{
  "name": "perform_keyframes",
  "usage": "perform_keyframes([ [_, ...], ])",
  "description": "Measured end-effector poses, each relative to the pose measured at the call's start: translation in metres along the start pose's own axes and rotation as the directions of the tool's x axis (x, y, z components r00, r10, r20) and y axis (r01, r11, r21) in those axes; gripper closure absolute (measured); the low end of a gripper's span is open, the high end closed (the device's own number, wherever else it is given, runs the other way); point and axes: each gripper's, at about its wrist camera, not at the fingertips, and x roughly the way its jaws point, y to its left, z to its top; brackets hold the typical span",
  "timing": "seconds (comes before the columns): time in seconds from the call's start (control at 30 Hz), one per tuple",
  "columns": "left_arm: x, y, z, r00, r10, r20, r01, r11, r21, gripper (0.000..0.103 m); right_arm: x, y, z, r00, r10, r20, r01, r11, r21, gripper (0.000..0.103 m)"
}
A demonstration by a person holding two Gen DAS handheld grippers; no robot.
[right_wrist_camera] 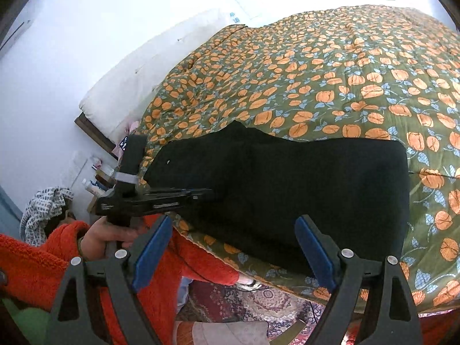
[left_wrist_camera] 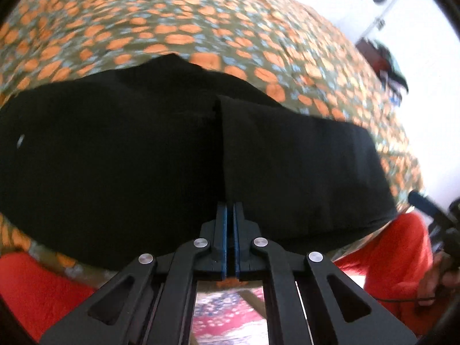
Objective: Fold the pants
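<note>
1. blue pads of the left tongs (left_wrist_camera: 230, 210) are pressed together at the near edge of the black pants (left_wrist_camera: 115, 149), possibly pinching cloth.
2. pants lie on the bed (right_wrist_camera: 345, 66), long axis crosswise.
3. right tongs (right_wrist_camera: 233, 247) stand apart, empty, just before the near edge.

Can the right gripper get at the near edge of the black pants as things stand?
Probably yes: the right gripper has its jaws wide apart with nothing between them, just short of the pants, whose near edge lies uncovered.

Bed w/ pumpkin-print quilt (right_wrist_camera: 330, 86), white pillow (right_wrist_camera: 138, 86) by white wall (right_wrist_camera: 57, 57); patterned rug (right_wrist_camera: 258, 302) on floor.
</note>
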Motion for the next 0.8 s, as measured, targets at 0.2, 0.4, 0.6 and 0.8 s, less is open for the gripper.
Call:
perform_keyframes([
  [0.2,0.019,0.002,-0.004,0.996,0.076,-0.049,-0.074,0.996,0.04,0.1,0.006,-0.009,-0.002,1.0,0.012,-0.009,-0.012,0.999,0.039,0.016],
  [0.4,-0.008,-0.004,-0.002,0.994,0.086,0.065,-0.09,0.994,0.062,0.044,0.008,-0.005,-0.004,1.0,0.016,-0.018,-0.015,0.999,0.029,0.016],
  [0.6,0.02,0.007,0.013,0.995,0.103,-0.002,-0.103,0.994,0.041,0.04,0.01,-0.01,-0.006,1.0,0.018,-0.022,-0.017,0.998,0.053,0.016],
  [0.8,0.038,-0.009,0.012,0.993,0.111,-0.051,-0.105,0.989,0.099,0.089,0.002,-0.007,-0.002,1.0,-0.003,0.009,0.003,0.999,0.036,0.016],
])
